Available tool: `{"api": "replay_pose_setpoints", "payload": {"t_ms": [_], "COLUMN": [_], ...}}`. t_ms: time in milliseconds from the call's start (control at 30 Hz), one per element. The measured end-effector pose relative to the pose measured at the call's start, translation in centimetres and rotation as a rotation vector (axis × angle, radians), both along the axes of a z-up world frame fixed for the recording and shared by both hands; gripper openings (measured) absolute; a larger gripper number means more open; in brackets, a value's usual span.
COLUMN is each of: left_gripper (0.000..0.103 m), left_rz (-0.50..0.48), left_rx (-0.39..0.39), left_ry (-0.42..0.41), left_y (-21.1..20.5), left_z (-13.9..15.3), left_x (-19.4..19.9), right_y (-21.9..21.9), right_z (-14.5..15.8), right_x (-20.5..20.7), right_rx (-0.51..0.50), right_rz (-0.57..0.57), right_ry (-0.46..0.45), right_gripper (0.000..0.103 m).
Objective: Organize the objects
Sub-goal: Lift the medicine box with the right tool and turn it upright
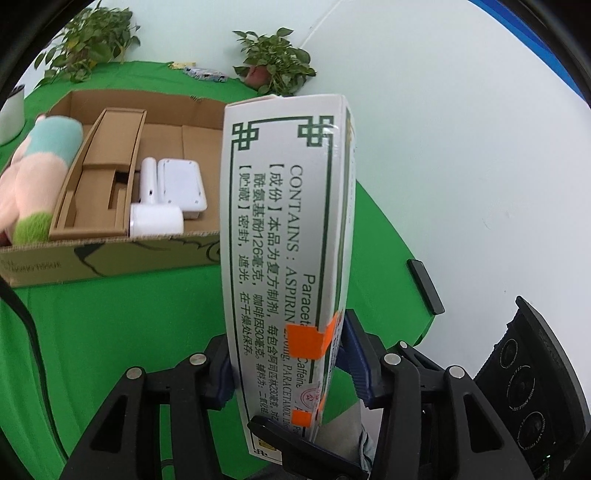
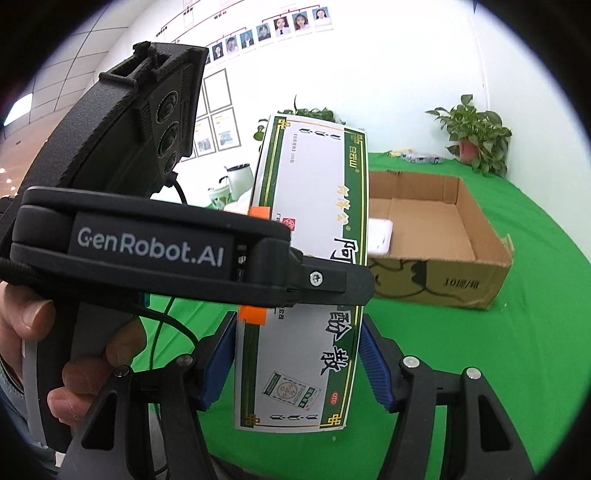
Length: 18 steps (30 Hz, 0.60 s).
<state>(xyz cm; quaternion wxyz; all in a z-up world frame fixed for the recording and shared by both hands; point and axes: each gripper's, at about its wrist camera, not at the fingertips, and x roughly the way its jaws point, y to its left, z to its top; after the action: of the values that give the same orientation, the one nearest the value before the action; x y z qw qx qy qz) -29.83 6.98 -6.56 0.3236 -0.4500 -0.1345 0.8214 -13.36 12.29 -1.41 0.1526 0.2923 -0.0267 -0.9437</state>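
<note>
Your left hand-held gripper [image 1: 286, 373] is clamping the medicine box [image 1: 284, 236], which is hiding part of the cardboard box [image 1: 110, 258]. Your right hand-held gripper [image 2: 297, 363] is straddling it, perhaps only touching.

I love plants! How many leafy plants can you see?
2: one plant at the table's far left, one potted plant beside the white wall. The medicine box could hide others.

Office: wall staff photos [image 2: 258, 33], green-draped table [image 2: 480, 332]

Medicine box [image 1: 284, 236]: upright at centre, blue pads pressing both its narrow sides.
Left gripper [image 1: 286, 373]: clamped at six o'clock.
Carton [image 1: 110, 254]: ten o'clock, holding white devices [image 1: 168, 195].
Plush toy [image 1: 37, 173]: nine o'clock.
Plant [image 1: 275, 62]: twelve o'clock.
</note>
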Motion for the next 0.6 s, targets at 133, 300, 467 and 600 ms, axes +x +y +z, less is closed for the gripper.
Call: {"api": "replay_pose_setpoints", "payload": {"t_ms": [133, 300, 467, 600], "left_gripper": [0.047, 0.046, 0.046, 0.045], "left_rz": [-0.024, -0.035, -0.044, -0.056], "left_rx": [-0.006, -0.012, -0.009, -0.004], "left_ry": [0.031, 0.046, 0.072, 0.085], "left_y": [-0.8, -0.3, 0.2, 0.4], "left_z": [0.7, 2.6, 4.0, 5.3], "left_x": [1.7, 2.6, 1.4, -1.1], "right_y": [0.5, 0.8, 1.1, 1.7], "right_z": [0.6, 1.1, 1.9, 3.1], "right_x": [-0.8, -1.0, -2.0, -3.8], "right_rx": [0.002, 0.0, 0.003, 0.007], "right_rz": [-0.017, -0.031, -0.03, -0.035], "right_ry": [0.024, 0.04, 0.053, 0.069], "right_gripper": [0.062, 0.062, 0.062, 0.062]}}
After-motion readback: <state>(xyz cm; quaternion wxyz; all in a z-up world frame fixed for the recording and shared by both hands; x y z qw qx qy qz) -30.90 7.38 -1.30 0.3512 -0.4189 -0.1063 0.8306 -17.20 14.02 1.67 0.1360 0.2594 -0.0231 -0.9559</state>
